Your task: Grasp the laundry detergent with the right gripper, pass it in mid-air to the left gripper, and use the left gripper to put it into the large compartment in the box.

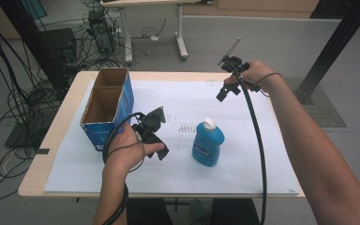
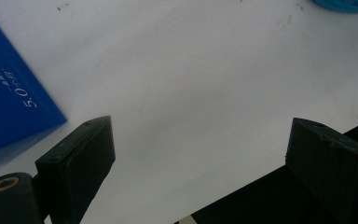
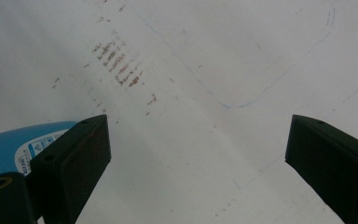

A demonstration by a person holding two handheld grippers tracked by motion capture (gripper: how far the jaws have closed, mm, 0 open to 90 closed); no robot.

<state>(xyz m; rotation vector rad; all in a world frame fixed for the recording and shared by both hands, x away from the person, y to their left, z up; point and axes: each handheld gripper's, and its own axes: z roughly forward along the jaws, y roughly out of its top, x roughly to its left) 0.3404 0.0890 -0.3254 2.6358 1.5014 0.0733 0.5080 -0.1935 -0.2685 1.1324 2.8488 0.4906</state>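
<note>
Both grippers empty, jaws wide: left gripper (image 1: 161,153) low beside the blue box (image 1: 108,108), right gripper (image 1: 221,96) up past the blue bottle (image 1: 208,142). Bottle stands upright mid-sheet between them. Risk: a high or off-centre grab tips it.

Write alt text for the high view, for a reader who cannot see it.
A person holds two open grippers over a white sheet on a table: the left gripper low beside a blue cardboard box, the right gripper raised at the far side. A blue bottle with a white cap lies between them, untouched.
</note>
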